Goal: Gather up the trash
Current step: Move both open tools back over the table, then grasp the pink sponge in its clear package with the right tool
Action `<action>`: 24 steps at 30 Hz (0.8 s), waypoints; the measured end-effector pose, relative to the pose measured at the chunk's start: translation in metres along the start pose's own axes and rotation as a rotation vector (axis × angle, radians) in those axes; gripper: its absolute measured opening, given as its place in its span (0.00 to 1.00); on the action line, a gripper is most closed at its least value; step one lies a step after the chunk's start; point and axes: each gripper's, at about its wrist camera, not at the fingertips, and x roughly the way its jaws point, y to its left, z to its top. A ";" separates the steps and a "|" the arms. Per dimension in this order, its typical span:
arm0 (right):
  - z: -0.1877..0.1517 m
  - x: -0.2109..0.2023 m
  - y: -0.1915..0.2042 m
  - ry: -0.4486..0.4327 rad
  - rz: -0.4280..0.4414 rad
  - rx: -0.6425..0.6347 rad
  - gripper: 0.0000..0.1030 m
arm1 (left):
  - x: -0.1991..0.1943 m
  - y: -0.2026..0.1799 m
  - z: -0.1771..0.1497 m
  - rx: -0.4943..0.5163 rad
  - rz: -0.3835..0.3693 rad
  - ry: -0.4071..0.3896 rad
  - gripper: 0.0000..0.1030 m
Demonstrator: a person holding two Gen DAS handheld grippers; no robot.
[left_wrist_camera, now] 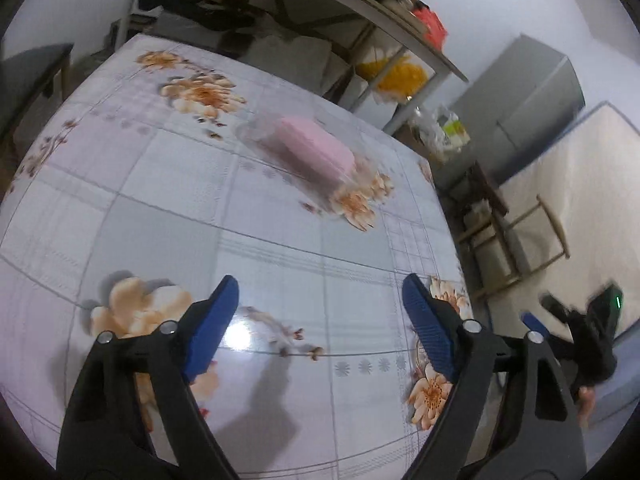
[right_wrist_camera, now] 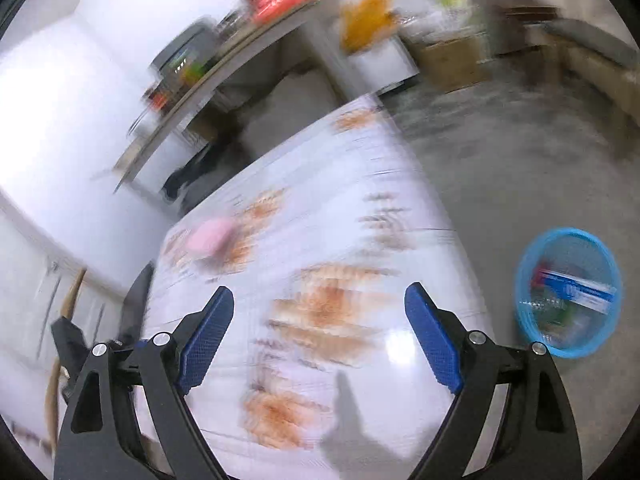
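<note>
- Gaping wide, the left gripper [left_wrist_camera: 318, 300] carries nothing between its blue pads; it hangs over the near part of the floral table [left_wrist_camera: 160, 200], tilted down toward the cloth.
- The right gripper [right_wrist_camera: 319, 312] is likewise spread apart and empty, poised above the table's near right corner; its view is heavily smeared, so fine detail there cannot be read.
- Farther out, toward the far middle of the table, lies the pink packet [left_wrist_camera: 316, 152] in a clear wrapper, flat on the cloth and well apart from both tongs.
- My judgement is that it is light and soft, likely tissues or similar, with slick, crinkly film; a pinch across its narrow width, mid-length, should hold, while gripping loose film alone risks a slip.
- On the floor to the right of the table stands the blue basket [right_wrist_camera: 524, 312], already holding a few wrappers and a box.
- The right hand [left_wrist_camera: 586, 396] shows at the left view's right edge, below table level.
</note>
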 end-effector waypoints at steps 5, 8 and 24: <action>0.026 0.093 0.075 0.105 0.052 -0.052 0.73 | -0.017 0.025 0.005 -0.023 -0.006 -0.032 0.64; 0.041 0.139 0.094 0.143 0.012 -0.027 0.64 | -0.033 0.037 0.005 -0.015 0.009 -0.059 0.58; 0.031 0.191 0.088 0.338 -0.001 0.025 0.05 | -0.055 0.069 0.007 -0.045 -0.022 -0.070 0.45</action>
